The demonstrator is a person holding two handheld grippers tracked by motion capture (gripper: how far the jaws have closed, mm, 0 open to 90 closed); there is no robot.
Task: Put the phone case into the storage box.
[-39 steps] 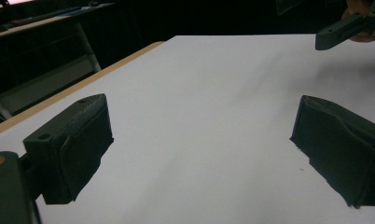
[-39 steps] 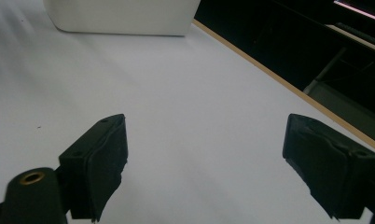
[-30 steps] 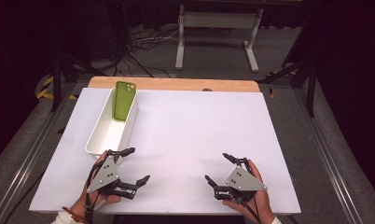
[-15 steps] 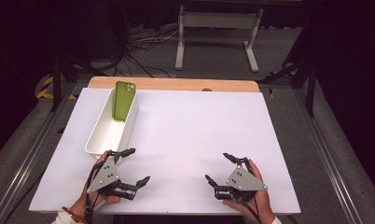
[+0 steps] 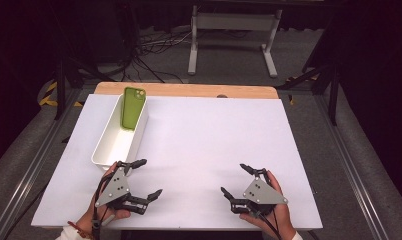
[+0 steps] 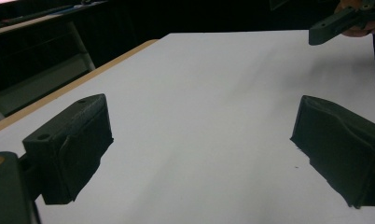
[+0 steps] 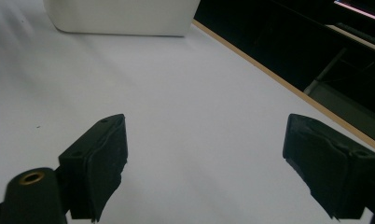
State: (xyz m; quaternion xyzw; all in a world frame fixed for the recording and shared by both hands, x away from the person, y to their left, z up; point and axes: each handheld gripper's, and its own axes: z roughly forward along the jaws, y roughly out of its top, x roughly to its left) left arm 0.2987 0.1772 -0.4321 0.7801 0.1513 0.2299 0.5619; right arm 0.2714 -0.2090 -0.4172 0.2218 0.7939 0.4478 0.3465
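Observation:
A green phone [image 5: 133, 107] leans inside a long white bin [image 5: 113, 144] at the table's left. My left gripper [image 5: 149, 177] rests near the front left edge, just in front of the bin, jaws wide open and empty. In the left gripper view its pads [image 6: 73, 147] spread over bare white surface. My right gripper [image 5: 234, 179] rests at the front right, also open and empty. The right gripper view shows its pads [image 7: 99, 158] apart, with the white bin [image 7: 120, 16] farther off.
The white table [image 5: 209, 135] has a wooden strip [image 5: 189, 90] along its far edge. Beyond it stand a metal stand [image 5: 234, 30] and cables [image 5: 149, 45] on the floor. The other gripper's jaw tip [image 6: 335, 23] shows in the left gripper view's upper right.

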